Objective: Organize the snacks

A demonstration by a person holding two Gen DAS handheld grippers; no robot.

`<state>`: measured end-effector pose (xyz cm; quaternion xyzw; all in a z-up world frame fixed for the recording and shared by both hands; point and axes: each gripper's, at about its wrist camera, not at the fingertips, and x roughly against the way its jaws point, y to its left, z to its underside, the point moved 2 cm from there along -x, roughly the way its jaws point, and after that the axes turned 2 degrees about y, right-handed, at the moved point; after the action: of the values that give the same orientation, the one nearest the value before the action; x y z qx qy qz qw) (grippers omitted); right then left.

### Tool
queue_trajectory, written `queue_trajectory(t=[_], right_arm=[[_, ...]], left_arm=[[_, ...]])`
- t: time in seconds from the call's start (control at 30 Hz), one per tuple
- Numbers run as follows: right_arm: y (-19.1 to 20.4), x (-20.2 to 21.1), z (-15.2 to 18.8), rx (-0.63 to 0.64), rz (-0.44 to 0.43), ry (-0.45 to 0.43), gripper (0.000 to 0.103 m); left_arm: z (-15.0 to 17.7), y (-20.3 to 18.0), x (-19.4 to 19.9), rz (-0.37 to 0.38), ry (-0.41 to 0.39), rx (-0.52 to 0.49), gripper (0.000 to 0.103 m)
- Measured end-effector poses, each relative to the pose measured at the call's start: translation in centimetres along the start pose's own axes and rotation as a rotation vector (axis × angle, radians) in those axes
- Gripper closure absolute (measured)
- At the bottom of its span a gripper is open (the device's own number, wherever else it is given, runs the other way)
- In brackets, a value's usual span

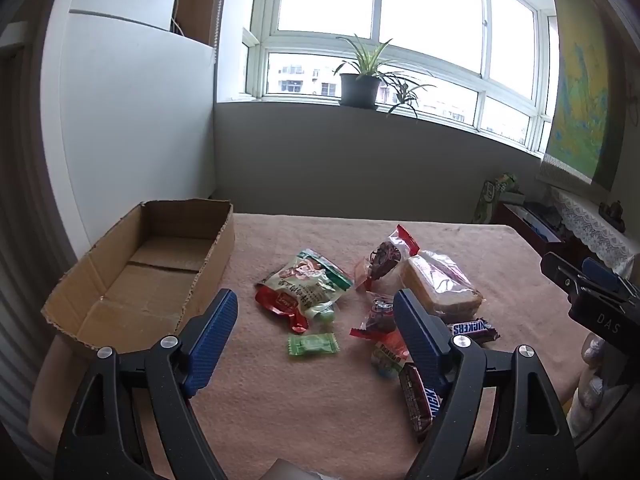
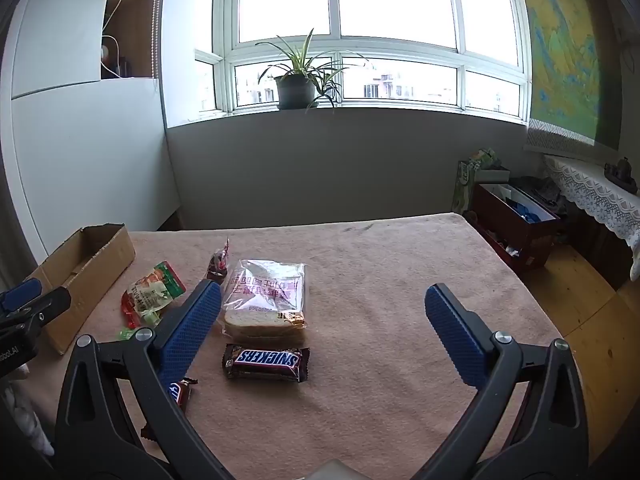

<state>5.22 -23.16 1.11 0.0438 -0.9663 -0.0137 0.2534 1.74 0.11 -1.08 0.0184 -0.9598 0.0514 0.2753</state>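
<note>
Snacks lie on a pink-cloth table (image 1: 304,408). An empty cardboard box (image 1: 152,264) stands at the left; it also shows in the right wrist view (image 2: 86,264). My left gripper (image 1: 316,312) is open above a green candy (image 1: 313,345) and a red-green snack bag (image 1: 308,284). A bagged bread slice (image 1: 440,284), a dark cake packet (image 1: 384,258) and two Snickers bars (image 1: 474,329) (image 1: 418,398) lie to the right. My right gripper (image 2: 324,304) is open over the bread (image 2: 266,300) and a Snickers bar (image 2: 266,362).
A windowsill with a potted plant (image 2: 296,80) is behind the table. Boxes and clutter (image 2: 516,220) sit on the floor at the right, beside a lace-covered shelf (image 2: 596,192). A white wall panel (image 1: 132,132) stands behind the box.
</note>
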Motion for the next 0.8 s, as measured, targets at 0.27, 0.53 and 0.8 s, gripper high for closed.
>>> queue_trajectory(t=[0.27,0.53,0.8], right_arm=[[-0.29,0.01,0.04,0.000,0.002,0.000,0.000],[-0.27,0.03,0.05,-0.002,0.001,-0.001,0.000],[-0.27,0.12,0.03,0.000,0.002,-0.002,0.000]], left_arm=[[0.02,-0.18,0.05,-0.002,-0.002,-0.002,0.023],[-0.10,-0.06,0.05,-0.003,-0.003,0.001,0.023],[-0.06,-0.08,0.10,-0.002,-0.003,0.002,0.023]])
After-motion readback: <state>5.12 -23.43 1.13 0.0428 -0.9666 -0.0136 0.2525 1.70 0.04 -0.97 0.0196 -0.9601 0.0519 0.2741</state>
